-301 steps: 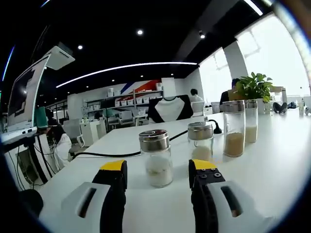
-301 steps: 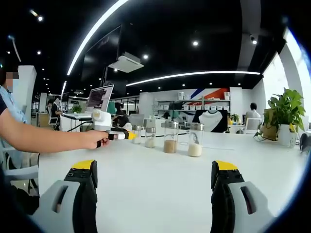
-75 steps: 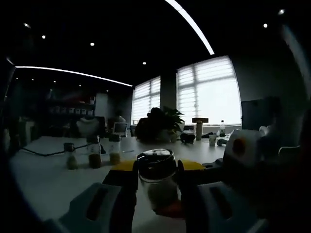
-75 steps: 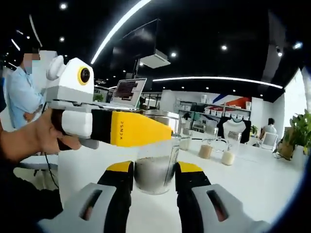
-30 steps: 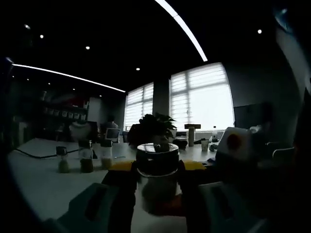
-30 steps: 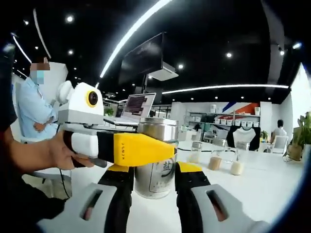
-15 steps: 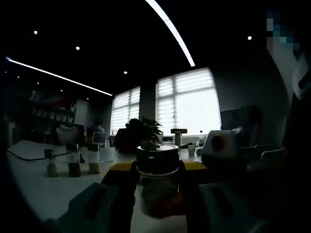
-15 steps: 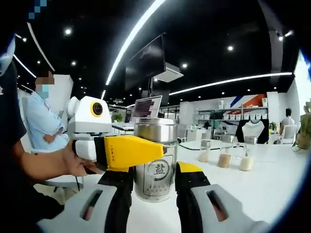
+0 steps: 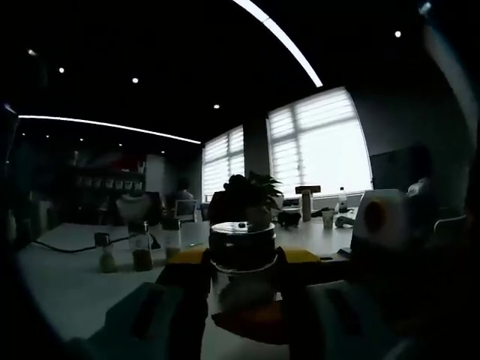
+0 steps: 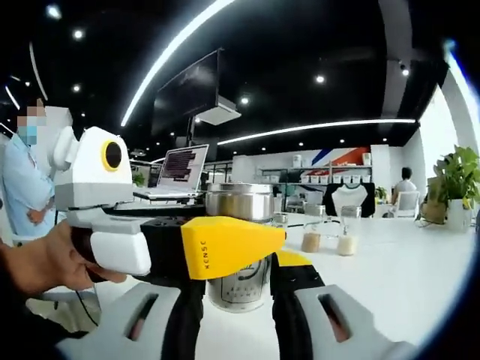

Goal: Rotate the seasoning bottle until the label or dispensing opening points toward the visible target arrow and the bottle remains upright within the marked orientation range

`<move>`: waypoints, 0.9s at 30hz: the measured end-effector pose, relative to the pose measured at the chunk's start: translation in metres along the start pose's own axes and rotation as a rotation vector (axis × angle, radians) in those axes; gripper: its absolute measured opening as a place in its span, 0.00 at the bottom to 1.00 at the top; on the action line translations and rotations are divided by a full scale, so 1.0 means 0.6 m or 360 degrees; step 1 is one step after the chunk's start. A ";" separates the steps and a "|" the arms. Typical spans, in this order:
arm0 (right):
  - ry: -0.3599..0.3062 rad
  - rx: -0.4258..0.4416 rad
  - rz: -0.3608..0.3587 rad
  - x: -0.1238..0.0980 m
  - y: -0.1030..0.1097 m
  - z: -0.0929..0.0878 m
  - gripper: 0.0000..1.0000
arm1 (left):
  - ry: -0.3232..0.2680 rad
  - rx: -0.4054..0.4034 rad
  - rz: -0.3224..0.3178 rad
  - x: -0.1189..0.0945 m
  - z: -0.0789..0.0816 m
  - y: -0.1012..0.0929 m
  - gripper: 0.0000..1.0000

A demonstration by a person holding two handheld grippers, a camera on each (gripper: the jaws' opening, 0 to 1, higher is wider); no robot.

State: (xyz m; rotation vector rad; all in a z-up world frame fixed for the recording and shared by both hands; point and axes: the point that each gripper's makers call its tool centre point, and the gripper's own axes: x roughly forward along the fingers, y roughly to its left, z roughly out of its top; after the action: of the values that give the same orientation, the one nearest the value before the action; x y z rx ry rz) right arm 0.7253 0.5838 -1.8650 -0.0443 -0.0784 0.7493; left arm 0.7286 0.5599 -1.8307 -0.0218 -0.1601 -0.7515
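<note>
A hand [image 10: 45, 270] brings the left gripper [image 10: 225, 244] in from the left, and the right gripper [image 10: 236, 281] meets it, both sets of fingers clenched on the seasoning bottle [image 10: 240, 244], probably for turning. It stands upright on the white surface [image 10: 390, 270], its label half hidden.

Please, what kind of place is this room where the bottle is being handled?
Probably an open-plan office or workshop. A laptop stands on a desk, shelves line the far wall, and a potted plant sits on the long white table.
</note>
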 end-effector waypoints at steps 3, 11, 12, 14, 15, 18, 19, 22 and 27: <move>0.0027 -0.0015 0.0021 0.004 -0.001 -0.009 0.31 | 0.0046 0.0049 0.0019 -0.001 -0.009 0.002 0.37; 0.0019 -0.0052 0.0483 -0.012 0.023 -0.012 0.33 | 0.0038 -0.0080 -0.0288 -0.016 -0.013 -0.020 0.36; 0.0010 -0.0037 0.0529 -0.016 0.027 -0.009 0.33 | 0.0028 -0.0076 -0.0316 -0.017 -0.011 -0.024 0.36; 0.0026 0.0001 0.0563 -0.021 0.031 -0.010 0.33 | 0.0026 -0.0086 -0.0362 -0.020 -0.010 -0.030 0.36; 0.0039 0.0004 0.0552 -0.021 0.031 -0.012 0.33 | 0.0030 -0.0088 -0.0370 -0.020 -0.012 -0.031 0.36; 0.0050 -0.0040 0.0486 -0.019 0.032 -0.014 0.33 | 0.0037 -0.0085 -0.0372 -0.019 -0.014 -0.031 0.37; 0.0031 -0.0028 0.0456 -0.017 0.029 -0.010 0.33 | 0.0025 -0.0085 -0.0368 -0.018 -0.012 -0.030 0.37; -0.0038 0.0072 0.0364 -0.013 0.024 0.003 0.33 | -0.0032 -0.0100 -0.0330 -0.015 0.000 -0.026 0.37; 0.0011 0.0006 0.0135 -0.004 0.010 -0.004 0.32 | -0.0031 -0.0121 -0.0203 -0.003 -0.004 -0.015 0.37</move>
State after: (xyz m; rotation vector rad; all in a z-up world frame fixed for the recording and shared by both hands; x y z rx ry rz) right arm 0.7199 0.5867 -1.8680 -0.0467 -0.0686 0.8341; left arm 0.7212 0.5543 -1.8335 -0.0919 -0.1526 -0.8846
